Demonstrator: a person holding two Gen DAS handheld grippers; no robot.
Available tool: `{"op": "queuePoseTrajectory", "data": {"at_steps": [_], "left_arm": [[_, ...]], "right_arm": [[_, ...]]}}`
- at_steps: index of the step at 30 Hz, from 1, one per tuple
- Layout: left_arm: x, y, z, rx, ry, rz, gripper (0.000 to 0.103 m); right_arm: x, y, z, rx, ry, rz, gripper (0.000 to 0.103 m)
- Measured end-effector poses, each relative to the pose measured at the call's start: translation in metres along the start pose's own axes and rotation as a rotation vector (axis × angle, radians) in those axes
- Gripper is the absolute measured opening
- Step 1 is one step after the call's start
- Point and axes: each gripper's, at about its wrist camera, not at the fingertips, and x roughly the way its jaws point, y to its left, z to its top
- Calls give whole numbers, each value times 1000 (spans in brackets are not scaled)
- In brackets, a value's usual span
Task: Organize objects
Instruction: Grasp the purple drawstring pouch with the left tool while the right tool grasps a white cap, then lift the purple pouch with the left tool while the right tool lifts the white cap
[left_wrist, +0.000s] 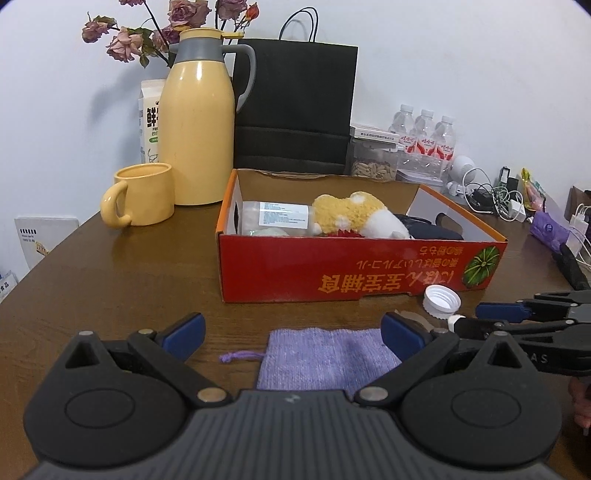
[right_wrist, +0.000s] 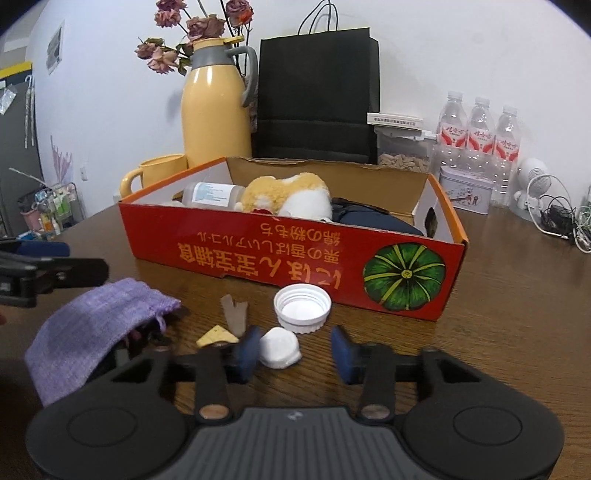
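The small white lump (right_wrist: 279, 348) lies on the table (right_wrist: 498, 314) in front of the red box (right_wrist: 258, 254), touching my right claw's (right_wrist: 295, 350) left pad, not yet clenched; my left claw (left_wrist: 291, 334) spreads wide over the purple pouch (left_wrist: 325, 358)
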Motion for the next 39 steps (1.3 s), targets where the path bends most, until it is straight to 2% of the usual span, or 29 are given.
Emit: {"op": "queuePoseTrajectory", "data": {"at_steps": [7,9,11,21,30,36,39], "left_arm": [[-9,3,-7,-10,33,16,103],[-11,3,-8,-16,43,16,103],[-14,1,-9,-14,51,13,103],[-11,-20,-16,24,146,-33,103],[7,-25,-28,12,219,11,103],[5,-22,-30,-8,199,-3,103],[3,-22,-30,-11,188,-9,97]], "right_arm": [[4,5,-2,-20,35,20,32],[6,5,-2,-20,45,28,25],[5,8,-2,-32,43,30,25],[-18,12,-8,-43,-45,-32,25],[-30,10,-13,-33,-69,-46,25],[-29,11,-13,-31,-69,-46,25],[-29,11,-13,-31,-69,-46,25]]}}
